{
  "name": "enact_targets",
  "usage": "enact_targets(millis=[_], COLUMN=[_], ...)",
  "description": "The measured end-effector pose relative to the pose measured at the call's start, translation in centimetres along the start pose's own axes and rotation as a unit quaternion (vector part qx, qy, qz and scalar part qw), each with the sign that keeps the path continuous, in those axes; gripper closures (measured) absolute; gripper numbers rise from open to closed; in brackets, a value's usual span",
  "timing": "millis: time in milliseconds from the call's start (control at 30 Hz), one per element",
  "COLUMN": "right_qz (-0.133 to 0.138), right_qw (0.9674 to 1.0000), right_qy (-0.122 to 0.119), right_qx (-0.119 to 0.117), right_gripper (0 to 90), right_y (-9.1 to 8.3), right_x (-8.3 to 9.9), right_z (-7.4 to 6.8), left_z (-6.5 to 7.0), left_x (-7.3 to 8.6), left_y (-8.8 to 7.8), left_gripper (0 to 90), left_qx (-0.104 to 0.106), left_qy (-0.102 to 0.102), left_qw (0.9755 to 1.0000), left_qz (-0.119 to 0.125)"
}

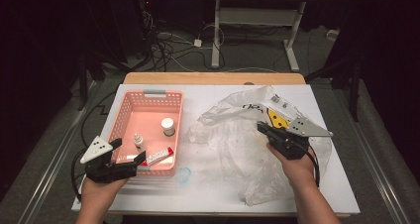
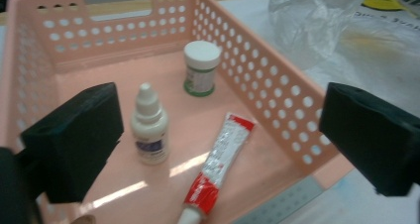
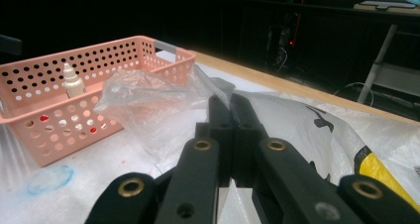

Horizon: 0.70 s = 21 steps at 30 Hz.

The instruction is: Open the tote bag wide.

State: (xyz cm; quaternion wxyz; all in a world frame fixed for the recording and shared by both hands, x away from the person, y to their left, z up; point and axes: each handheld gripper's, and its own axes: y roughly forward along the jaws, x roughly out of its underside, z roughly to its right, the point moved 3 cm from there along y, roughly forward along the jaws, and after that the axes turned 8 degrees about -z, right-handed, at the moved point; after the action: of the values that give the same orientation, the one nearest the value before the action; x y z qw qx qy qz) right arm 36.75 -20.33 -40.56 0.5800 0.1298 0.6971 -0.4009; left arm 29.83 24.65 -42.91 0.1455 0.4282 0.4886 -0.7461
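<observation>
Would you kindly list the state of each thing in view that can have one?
Left gripper: open, nothing between its jaws.
Right gripper: shut on the plastic bag.
Plastic bag: crumpled, flat on the table.
Pink basket: upright, open-topped.
Dropper bottle: capped, upright.
Jar: lidded, upright.
Tube: lying flat in the basket.

The white surface (image 1: 218, 184) carries a pink basket (image 1: 126, 116) just ahead of the left gripper (image 1: 130, 153), and a crumpled clear plastic bag (image 1: 233, 130) under the right gripper (image 1: 261, 126).
</observation>
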Motion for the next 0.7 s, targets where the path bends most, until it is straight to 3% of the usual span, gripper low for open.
enact_targets(millis=[100, 233, 333, 467, 567, 700], right_qz=[0.004, 0.004, 0.005, 0.005, 0.008, 0.006], right_qw=[1.0000, 1.0000, 1.0000, 1.0000, 0.9999, 0.9999], right_qy=[0.004, 0.005, 0.003, 0.004, 0.006, 0.009], right_qx=[-0.002, -0.002, -0.004, -0.003, -0.005, -0.005], right_gripper=[90.0, 90.0, 90.0, 90.0, 90.0, 90.0], right_y=[-0.1, -0.3, -0.4, -0.5, -0.5, -0.6], right_x=[-0.1, -0.1, -0.2, -0.2, -0.2, -0.2], right_z=[0.1, 0.2, 0.1, 0.2, 0.2, 0.3], left_z=[0.4, 0.2, 0.1, -0.4, -0.8, -0.9], left_x=[-1.2, -2.3, -2.8, -3.0, -3.0, -3.2], left_y=[0.7, 1.9, 3.0, 4.5, 5.2, 6.1], left_gripper=[13.8, 19.4, 25.3, 33.0, 33.4, 34.7], left_qx=[0.006, 0.018, 0.023, 0.041, 0.046, 0.049], left_qy=[0.021, 0.018, 0.021, 0.021, 0.017, 0.024], left_qw=[0.9994, 0.9978, 0.9953, 0.9879, 0.9824, 0.9710], left_qz=[-0.028, -0.061, -0.091, -0.148, -0.181, -0.233])
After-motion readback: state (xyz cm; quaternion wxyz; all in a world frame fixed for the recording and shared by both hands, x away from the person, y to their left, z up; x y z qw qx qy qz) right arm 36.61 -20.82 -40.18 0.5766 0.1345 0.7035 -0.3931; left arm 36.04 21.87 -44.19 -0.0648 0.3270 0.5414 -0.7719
